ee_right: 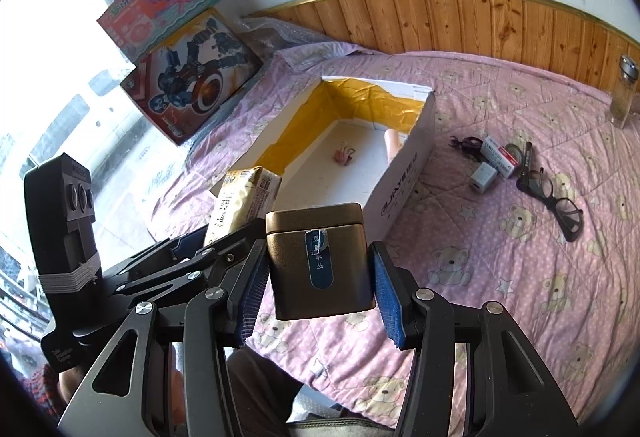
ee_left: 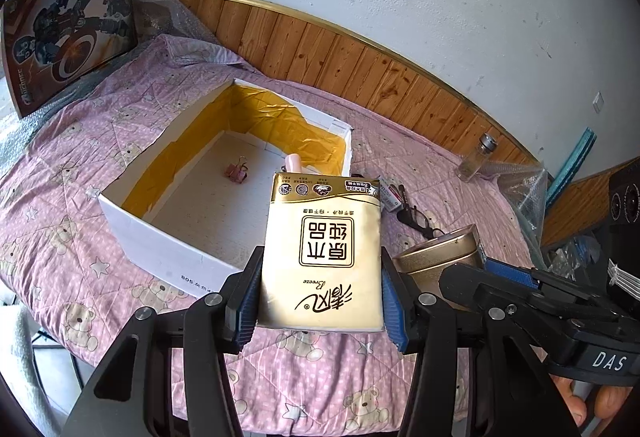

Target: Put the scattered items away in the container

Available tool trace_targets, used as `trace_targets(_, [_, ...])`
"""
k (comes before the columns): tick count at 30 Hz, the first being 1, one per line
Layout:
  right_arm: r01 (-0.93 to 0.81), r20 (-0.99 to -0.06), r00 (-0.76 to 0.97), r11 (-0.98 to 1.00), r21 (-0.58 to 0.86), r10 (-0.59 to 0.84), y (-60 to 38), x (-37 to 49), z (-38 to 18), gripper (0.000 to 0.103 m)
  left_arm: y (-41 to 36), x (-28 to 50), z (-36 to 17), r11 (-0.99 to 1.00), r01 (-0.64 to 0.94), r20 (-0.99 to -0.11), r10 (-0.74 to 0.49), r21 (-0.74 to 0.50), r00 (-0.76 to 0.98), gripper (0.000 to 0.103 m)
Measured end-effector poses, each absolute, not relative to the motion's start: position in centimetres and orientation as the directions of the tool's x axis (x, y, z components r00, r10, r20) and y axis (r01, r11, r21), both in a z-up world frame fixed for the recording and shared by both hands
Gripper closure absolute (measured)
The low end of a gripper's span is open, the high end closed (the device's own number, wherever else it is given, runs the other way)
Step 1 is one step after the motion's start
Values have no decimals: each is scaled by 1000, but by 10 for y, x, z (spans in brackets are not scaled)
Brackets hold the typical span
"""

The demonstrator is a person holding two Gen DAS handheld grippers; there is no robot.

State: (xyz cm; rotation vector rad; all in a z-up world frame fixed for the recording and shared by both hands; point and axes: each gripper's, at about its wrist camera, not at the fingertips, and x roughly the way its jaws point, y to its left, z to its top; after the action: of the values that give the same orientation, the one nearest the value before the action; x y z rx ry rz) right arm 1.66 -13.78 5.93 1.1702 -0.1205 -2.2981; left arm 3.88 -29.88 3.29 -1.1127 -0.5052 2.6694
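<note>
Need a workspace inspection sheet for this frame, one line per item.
Surface: pink bear-print quilt.
Job's things: white box holds a pink binder clip; glasses, medicine carton, white charger and glass jar lie outside.
Clutter: two toy boxes by the wall.
Grippers: left claw grips tissue pack; right claw grips gold tin.
Cables: nothing seen.
Surroundings: wood panelling, white wall.
</note>
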Motion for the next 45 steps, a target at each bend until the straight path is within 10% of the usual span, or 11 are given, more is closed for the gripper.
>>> trace_targets(45, [504,-774,-380,-815,285,-506,-209,-124,38,50,-349,-78,-8,-944,89,-788,209,-316,-579,50])
